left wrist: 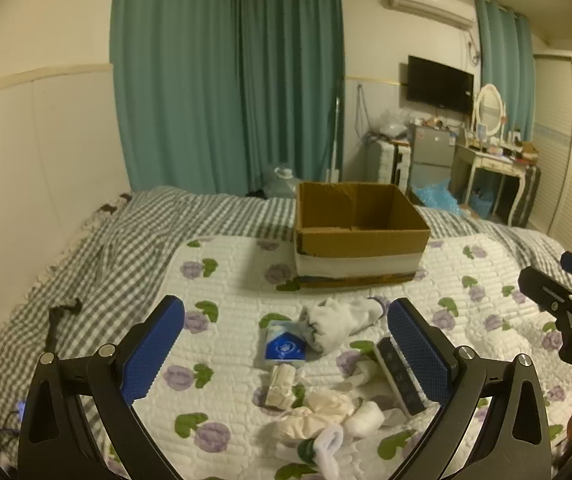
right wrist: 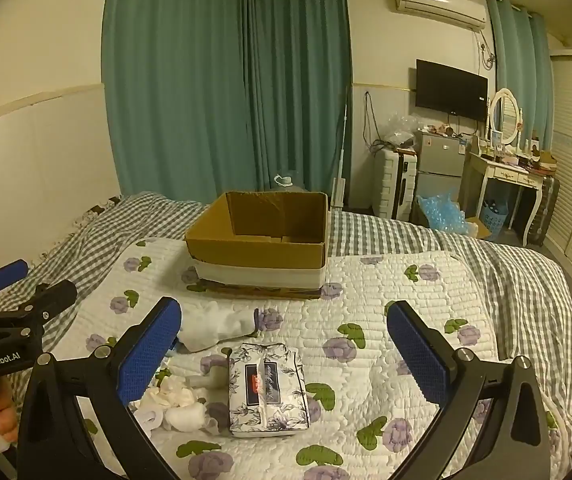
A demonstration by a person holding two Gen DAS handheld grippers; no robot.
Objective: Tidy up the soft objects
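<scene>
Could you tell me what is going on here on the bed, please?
A person holds two grippers over a floral quilt. The left gripper and right gripper are both open and empty. Socks and a tissue pack lie loose, and the cardboard box behind them looks empty.

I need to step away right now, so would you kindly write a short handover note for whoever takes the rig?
Left gripper: open, holding nothing.
Right gripper: open, holding nothing.
Cardboard box sits open on the floral quilt; its visible interior looks empty.
On the quilt: white socks, blue tissue packet, cream cloth pile, floral tissue pack.
Done: nothing packed yet.
Left: presumably move the soft items into the box.
</scene>
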